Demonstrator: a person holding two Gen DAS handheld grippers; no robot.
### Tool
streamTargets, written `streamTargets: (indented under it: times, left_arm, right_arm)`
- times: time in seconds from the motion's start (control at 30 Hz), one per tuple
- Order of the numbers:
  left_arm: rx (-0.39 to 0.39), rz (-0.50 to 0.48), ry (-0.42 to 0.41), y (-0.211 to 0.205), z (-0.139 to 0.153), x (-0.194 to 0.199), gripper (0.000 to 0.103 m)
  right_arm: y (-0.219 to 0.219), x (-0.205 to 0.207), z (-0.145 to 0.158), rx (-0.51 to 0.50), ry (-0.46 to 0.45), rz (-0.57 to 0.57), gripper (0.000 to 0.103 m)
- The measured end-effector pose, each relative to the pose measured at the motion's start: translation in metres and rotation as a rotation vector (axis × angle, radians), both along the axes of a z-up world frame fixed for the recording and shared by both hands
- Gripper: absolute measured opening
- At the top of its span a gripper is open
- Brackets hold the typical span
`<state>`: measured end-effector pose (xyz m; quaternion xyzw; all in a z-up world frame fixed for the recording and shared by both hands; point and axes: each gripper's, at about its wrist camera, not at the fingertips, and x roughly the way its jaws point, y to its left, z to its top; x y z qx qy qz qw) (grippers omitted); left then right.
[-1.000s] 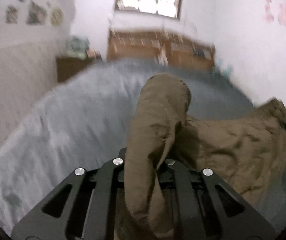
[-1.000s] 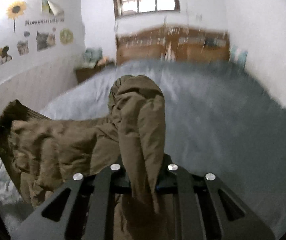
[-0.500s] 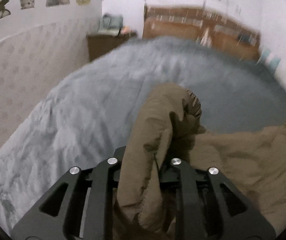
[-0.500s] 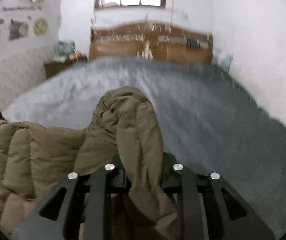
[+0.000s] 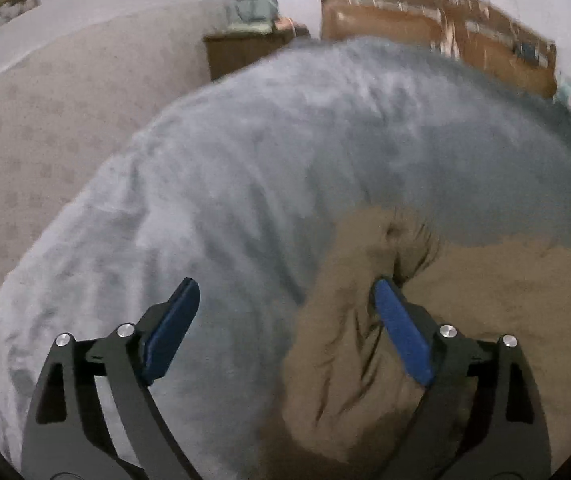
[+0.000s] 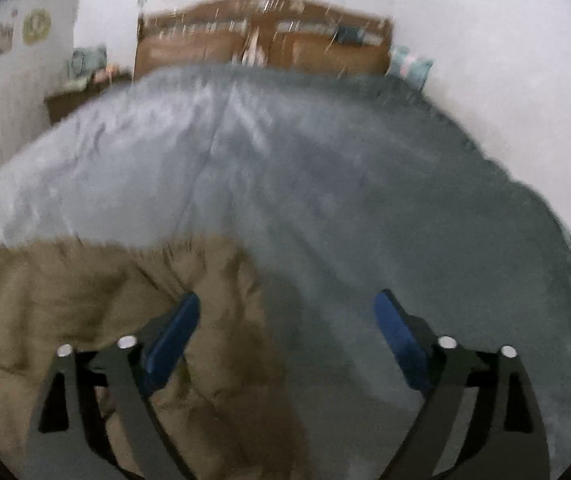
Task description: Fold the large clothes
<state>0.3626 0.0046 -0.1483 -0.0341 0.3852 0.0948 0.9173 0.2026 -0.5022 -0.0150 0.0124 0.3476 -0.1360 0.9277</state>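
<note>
1. My left gripper (image 5: 285,300) has its blue-padded black fingers (image 5: 171,328) spreading wide apart; they are opening at this moment and have hold of nothing.
2. A bunched end of the brown quilted puffer coat (image 5: 345,340) lies between those left fingers, crowded toward the right-hand pad and looking to touch it. The other pad stands clear over the bedcover.
3. From the left wrist camera, the rest of the coat spreads away to the lower right, lying on the grey-blue fuzzy bedcover of the bed (image 5: 245,180).
4. My right gripper (image 6: 285,312) is also opening, its blue pads far apart, and it grips nothing.
5. In the right wrist view, the coat (image 6: 65,300) fills the lower left. One edge of it runs in between the fingers beside the left-hand pad (image 6: 171,340); the right-hand pad is well clear, with only bedcover (image 6: 365,200) under it.
6. Both cameras look down and forward across the bed toward a brown wooden headboard (image 6: 265,48) against the white wall.
7. A dark wooden bedside cabinet (image 5: 241,52) stands beside the headboard, with pale things on top that are too blurred to make out.
8. Animal stickers (image 5: 9,0) sit on the wall at the upper left of the left wrist view.
</note>
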Motion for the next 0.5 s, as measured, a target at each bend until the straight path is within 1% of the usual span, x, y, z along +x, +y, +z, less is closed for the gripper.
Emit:
streamTargets:
  times: [0.07, 0.1, 0.13, 0.2, 0.27, 0.3, 0.33, 0.4, 0.5]
  left_arm:
    - [-0.022, -0.007, -0.065, 0.002, 0.030, -0.026, 0.095]
    - [-0.024, -0.018, -0.105, -0.001, 0.045, -0.039, 0.098]
    - [-0.028, -0.031, -0.133, -0.003, 0.053, -0.050, 0.100]
    - [-0.028, -0.084, -0.168, -0.014, 0.068, -0.066, 0.100]
    - [0.012, -0.128, -0.177, -0.037, 0.073, -0.075, 0.100]
    - [0.021, -0.154, -0.168, -0.051, 0.070, -0.073, 0.100]
    - [0.018, -0.167, -0.156, -0.062, 0.068, -0.066, 0.100]
    - [-0.015, -0.208, -0.152, -0.079, 0.062, -0.062, 0.100]
    - [0.005, -0.233, -0.144, -0.100, 0.046, -0.053, 0.100]
  right_arm:
    - [0.002, -0.021, 0.032, 0.027, -0.066, 0.006, 0.100]
    - [0.008, -0.030, 0.042, 0.036, -0.084, 0.020, 0.101]
    - [0.016, -0.039, 0.051, 0.041, -0.104, 0.036, 0.101]
    - [0.033, -0.050, 0.058, 0.057, -0.116, 0.079, 0.101]
    - [0.054, -0.051, 0.055, 0.104, -0.106, 0.130, 0.101]
    - [0.062, -0.048, 0.052, 0.118, -0.097, 0.145, 0.101]
    - [0.074, -0.044, 0.046, 0.123, -0.080, 0.157, 0.101]
    - [0.092, -0.038, 0.035, 0.124, -0.067, 0.181, 0.101]
    - [0.115, -0.027, 0.016, 0.094, -0.052, 0.207, 0.101]
